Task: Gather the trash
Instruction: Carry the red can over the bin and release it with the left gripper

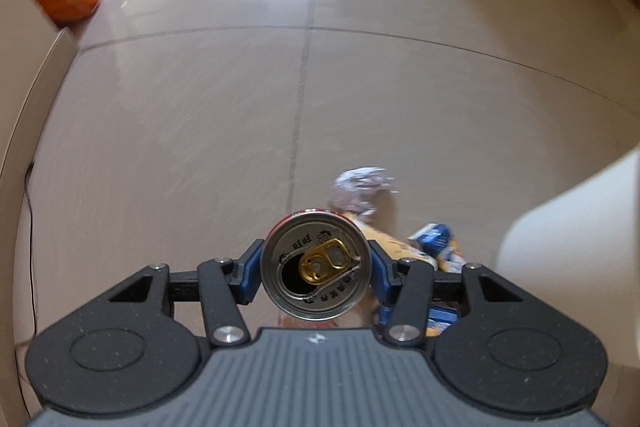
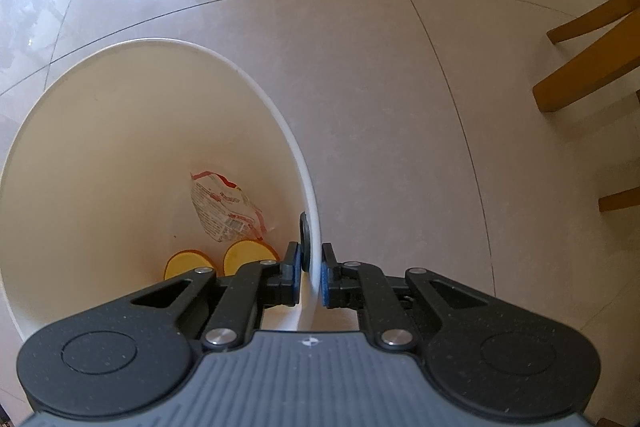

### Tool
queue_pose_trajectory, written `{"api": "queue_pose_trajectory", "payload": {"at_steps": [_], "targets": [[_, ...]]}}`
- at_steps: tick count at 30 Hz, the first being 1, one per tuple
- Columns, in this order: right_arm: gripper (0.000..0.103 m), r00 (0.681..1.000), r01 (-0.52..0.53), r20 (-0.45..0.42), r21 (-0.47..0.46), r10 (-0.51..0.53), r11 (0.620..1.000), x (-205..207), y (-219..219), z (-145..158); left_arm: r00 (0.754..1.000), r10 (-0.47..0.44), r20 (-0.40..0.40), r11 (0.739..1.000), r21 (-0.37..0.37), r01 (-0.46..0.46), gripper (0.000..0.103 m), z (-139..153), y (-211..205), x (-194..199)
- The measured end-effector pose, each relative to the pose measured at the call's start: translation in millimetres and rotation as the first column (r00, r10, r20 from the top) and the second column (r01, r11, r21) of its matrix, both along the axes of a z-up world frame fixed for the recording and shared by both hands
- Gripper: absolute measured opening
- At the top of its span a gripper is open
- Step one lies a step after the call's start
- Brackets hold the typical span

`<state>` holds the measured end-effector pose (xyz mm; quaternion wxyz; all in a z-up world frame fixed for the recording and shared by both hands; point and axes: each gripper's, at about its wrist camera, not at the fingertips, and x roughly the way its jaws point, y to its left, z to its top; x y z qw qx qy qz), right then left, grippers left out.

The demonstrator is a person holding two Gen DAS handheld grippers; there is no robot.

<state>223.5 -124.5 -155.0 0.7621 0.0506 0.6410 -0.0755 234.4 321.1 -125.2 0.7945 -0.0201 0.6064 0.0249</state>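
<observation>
On the left, the left gripper has its fingers clamped on the sides of an opened drink can, held upright above the tiled floor, with crumpled paper and blue-and-yellow wrappers lying just beyond it. To the right, the right gripper pinches the rim of the white bin, which already holds a wrapper. The can is smooth and round, so a careless swing toward the bin could let it slip or dribble dregs.

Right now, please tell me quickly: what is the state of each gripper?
Left gripper: closed on the opened drink can, top facing the camera.
Right gripper: closed on the white bucket's rim.
</observation>
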Motion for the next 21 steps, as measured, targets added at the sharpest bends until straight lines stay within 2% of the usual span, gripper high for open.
{"api": "queue_pose_trajectory", "payload": {"at_steps": [5, 11, 16, 21], "targets": [[0.011, 1.0, -0.011, 0.007, 0.003, 0.011, 1.0, -0.8, 0.0, 1.2, 0.99, -0.138, 0.014, 0.99, -0.032, 0.138, 0.052, 41.5, -40.1, 2.8], [0.011, 0.999, -0.029, 0.027, 0.01, 0.029, 1.0, -0.5, -0.4, 6.1, 0.945, -0.32, 0.064, 0.945, -0.047, 0.324, 0.052, 88.6, -97.3, 0.1], [0.011, 0.999, -0.029, 0.034, 0.026, 0.029, 0.999, -0.4, -3.3, 5.7, 0.911, -0.405, 0.083, 0.908, -0.083, 0.411, 0.052, 107.5, -140.1, -1.2], [0.011, 0.998, -0.049, 0.045, 0.007, 0.049, 0.999, -2.3, -0.7, 4.4, 0.89, -0.443, 0.108, 0.881, -0.133, 0.455, 0.052, 114.8, -173.8, -2.0]]}}
